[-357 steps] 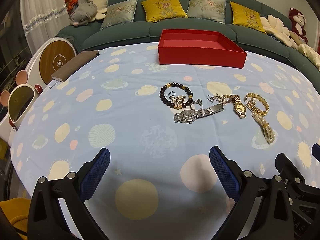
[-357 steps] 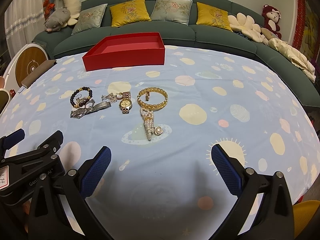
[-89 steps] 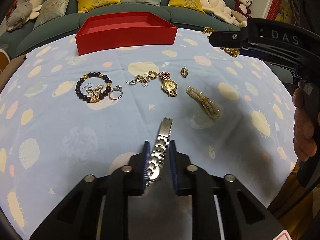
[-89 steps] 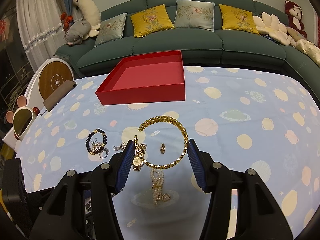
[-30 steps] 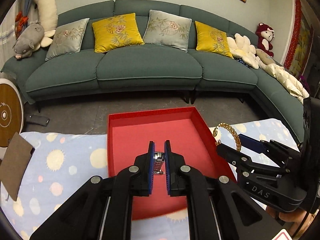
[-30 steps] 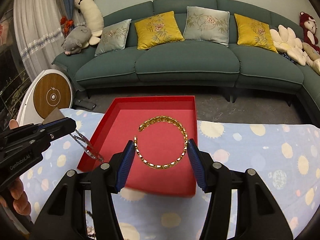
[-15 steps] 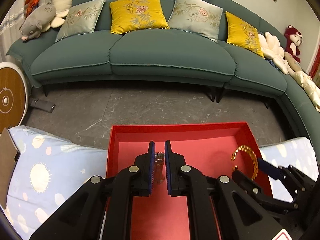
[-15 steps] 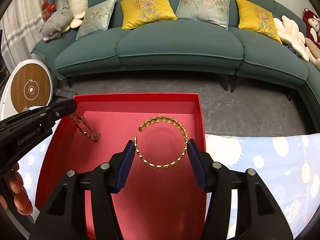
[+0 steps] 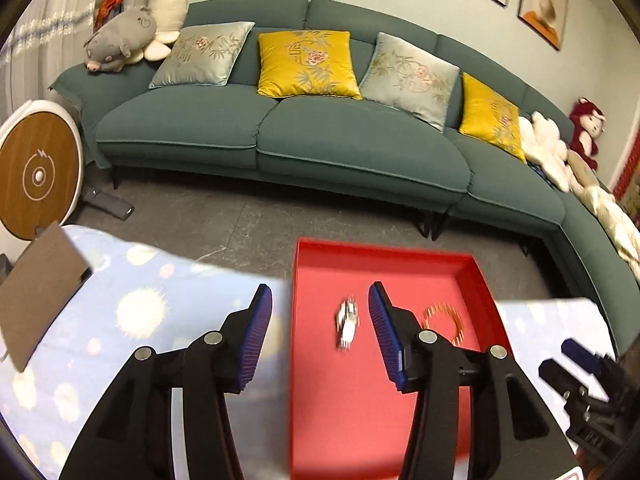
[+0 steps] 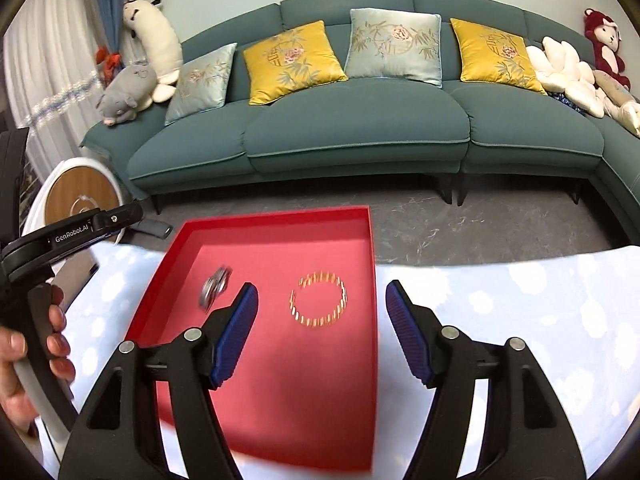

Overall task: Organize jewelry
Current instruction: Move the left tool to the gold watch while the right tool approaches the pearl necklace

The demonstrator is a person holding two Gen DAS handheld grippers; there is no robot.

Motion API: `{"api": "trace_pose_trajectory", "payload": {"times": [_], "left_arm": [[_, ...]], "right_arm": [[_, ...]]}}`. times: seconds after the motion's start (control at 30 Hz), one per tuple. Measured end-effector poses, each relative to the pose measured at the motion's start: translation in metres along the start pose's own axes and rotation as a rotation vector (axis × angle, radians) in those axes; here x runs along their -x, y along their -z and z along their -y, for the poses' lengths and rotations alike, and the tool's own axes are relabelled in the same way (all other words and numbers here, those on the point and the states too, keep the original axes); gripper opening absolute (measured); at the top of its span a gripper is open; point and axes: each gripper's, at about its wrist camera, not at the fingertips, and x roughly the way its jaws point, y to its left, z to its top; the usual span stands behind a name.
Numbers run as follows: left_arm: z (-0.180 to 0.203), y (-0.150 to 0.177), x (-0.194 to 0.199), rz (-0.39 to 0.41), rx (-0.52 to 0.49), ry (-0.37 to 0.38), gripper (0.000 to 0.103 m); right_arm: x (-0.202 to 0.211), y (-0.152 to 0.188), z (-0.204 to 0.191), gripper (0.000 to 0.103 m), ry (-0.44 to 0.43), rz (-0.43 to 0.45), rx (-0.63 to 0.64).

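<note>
1. Left hand-held gripper (image 9: 320,336): jaws wide, holding nothing, above red tray (image 9: 472,276).
2. Silver watch (image 9: 347,322): blurred, in tray's left half.
3. Gold bracelet (image 10: 318,304): in tray, right of watch, apart.
4. Right hand-held gripper (image 10: 322,334): wide, empty, near side of tray on worktop (image 10: 520,292).

I see the silver watch (image 9: 347,322) and the gold bracelet (image 10: 318,299) lying apart on the floor of the red tray (image 10: 280,380), both blurred.

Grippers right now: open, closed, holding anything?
Left gripper: open, empty; silver watch lies in the red tray.
Right gripper: open, empty; gold bracelet in tray.
</note>
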Motion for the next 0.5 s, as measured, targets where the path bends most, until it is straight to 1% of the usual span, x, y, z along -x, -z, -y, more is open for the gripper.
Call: {"api": "trace_pose_trajectory", "payload": {"times": [0.07, 0.17, 0.23, 0.3, 0.37, 0.43, 0.5], "left_arm": [[-0.002, 0.021, 0.027, -0.019, -0.015, 0.010, 0.059], [-0.003, 0.055, 0.061, -0.058, -0.013, 0.043, 0.062], [-0.003, 0.079, 0.076, -0.105, -0.008, 0.067, 0.064], [-0.003, 0.104, 0.087, -0.142, 0.012, 0.077, 0.064], [-0.003, 0.129, 0.095, -0.171, 0.039, 0.067, 0.064], [-0.003, 0.151, 0.102, -0.181, 0.051, 0.053, 0.064], [-0.004, 0.169, 0.106, -0.180, 0.064, 0.032, 0.064]], "right_arm": [[0.027, 0.015, -0.002, 0.064, 0.005, -0.013, 0.035], [0.066, 0.041, -0.003, 0.064, 0.005, -0.038, 0.071], [0.091, 0.061, -0.005, 0.064, -0.002, -0.049, 0.080], [0.111, 0.079, -0.008, 0.064, 0.002, -0.052, 0.073], [0.128, 0.098, -0.011, 0.064, 0.005, -0.051, 0.058], [0.141, 0.118, -0.014, 0.064, 0.018, -0.050, 0.037], [0.147, 0.137, -0.017, 0.064, 0.009, -0.059, 0.028]]}}
